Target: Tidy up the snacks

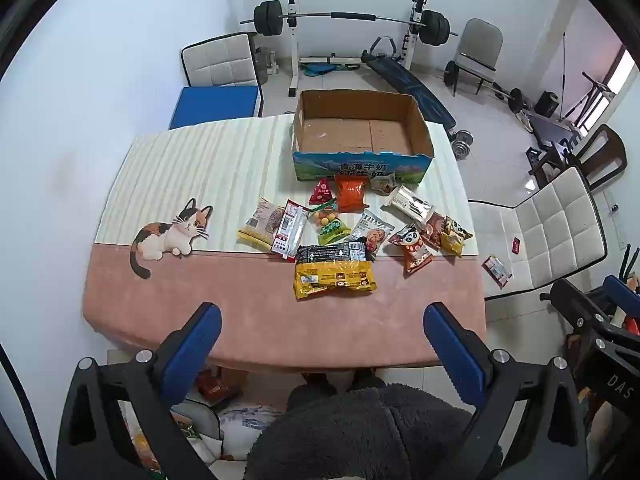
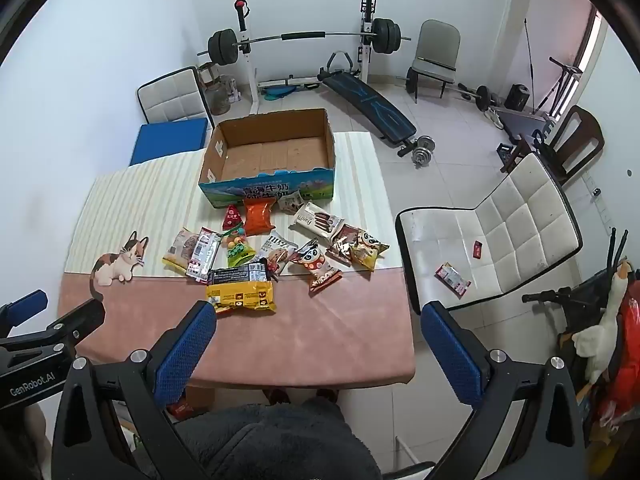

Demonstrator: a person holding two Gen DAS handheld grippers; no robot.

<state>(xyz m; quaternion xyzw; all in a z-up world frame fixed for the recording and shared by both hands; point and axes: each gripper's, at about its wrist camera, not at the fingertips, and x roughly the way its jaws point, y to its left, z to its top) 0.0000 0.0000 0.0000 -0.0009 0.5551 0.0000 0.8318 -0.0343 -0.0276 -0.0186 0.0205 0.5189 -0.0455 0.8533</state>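
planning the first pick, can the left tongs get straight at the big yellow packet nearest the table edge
Probably yes. The yellow packet lies flat at the front of the snack pile, with only bare pink tablecloth between it and the open, empty left tongs. A black packet overlaps only its far edge.

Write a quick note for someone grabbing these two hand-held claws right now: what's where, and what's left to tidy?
Left gripper: open, empty, above the near table edge.
Right gripper: open, empty, likewise.
Open brown cardboard box with blue printed front: at the table's far side, nothing inside.
Loose snack packets, including the big yellow-and-black packet and the orange crinkled bag: scattered in front of the box.
One small packet lies on the white padded chair.
Done: nothing.
Left: every packet.
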